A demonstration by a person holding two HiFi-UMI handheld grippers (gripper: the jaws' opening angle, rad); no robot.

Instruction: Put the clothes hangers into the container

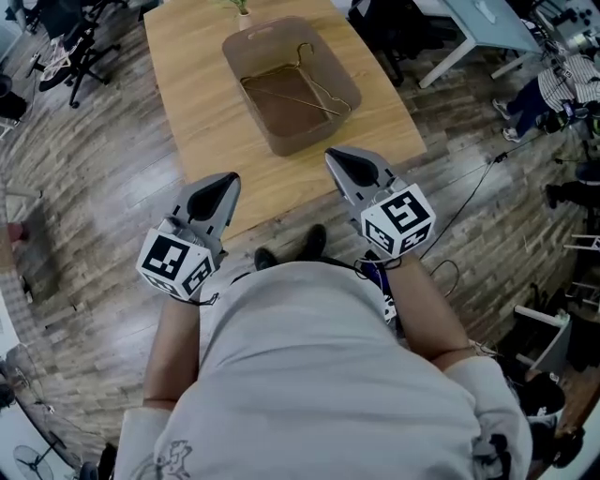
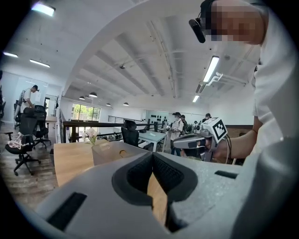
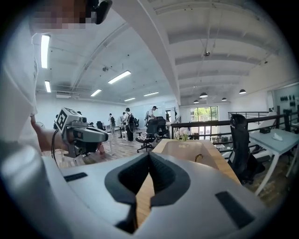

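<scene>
A translucent brown container point(image 1: 281, 141) stands on the wooden table point(image 1: 187, 84). Thin wire clothes hangers point(image 1: 300, 94) lie in it, and one hook point(image 1: 305, 49) rises at its far side. My left gripper point(image 1: 230, 178) hovers off the table's near edge, left of the container, jaws shut and empty. My right gripper point(image 1: 336, 157) is held level with it, near the container's near right corner, also shut on nothing. In the left gripper view, my left gripper point(image 2: 152, 156) points at the container point(image 2: 110, 151). In the right gripper view, my right gripper point(image 3: 149, 156) faces the container point(image 3: 187, 151) and a hanger hook point(image 3: 198, 158).
A small plant in a vase point(image 1: 242, 7) stands at the table's far end. Office chairs point(image 1: 70, 47) are at the left and a white desk point(image 1: 487, 28) at the right. A black cable point(image 1: 469, 202) runs over the wood floor. People stand in the background point(image 3: 127, 122).
</scene>
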